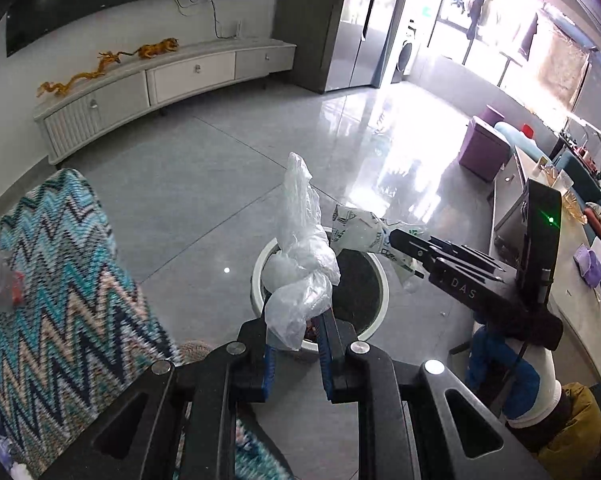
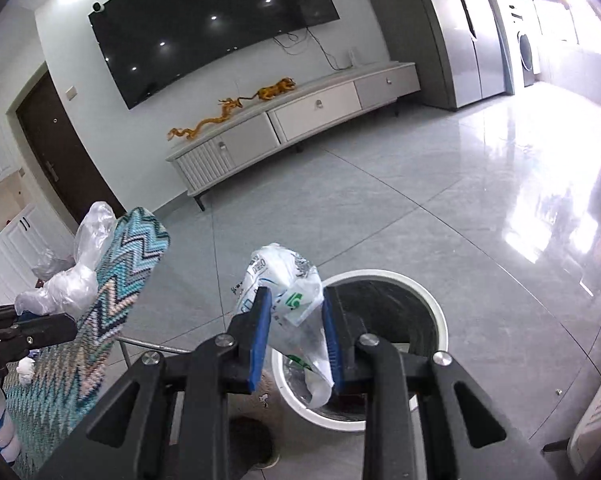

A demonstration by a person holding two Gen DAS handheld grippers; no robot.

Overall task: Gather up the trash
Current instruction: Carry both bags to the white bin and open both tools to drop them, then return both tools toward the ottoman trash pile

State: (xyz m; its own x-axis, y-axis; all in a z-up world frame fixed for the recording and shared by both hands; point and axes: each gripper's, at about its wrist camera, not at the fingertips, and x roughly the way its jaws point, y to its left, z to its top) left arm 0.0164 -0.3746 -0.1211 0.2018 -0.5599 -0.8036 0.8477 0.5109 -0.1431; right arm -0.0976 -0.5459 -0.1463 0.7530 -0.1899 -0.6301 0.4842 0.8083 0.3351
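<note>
Hovering over the white trash bin, both grippers carry plastic. The left gripper pinches a knotted clear plastic bag directly above the bin's dark opening. The right gripper clamps a printed plastic bag, also above the bin, its loose tail dangling toward the rim. To drop cleanly, I'd centre each bundle over the bin's mouth, lower it close, then spread the jaws so that the light plastic doesn't drift onto the tiled floor beside the bin.
</note>
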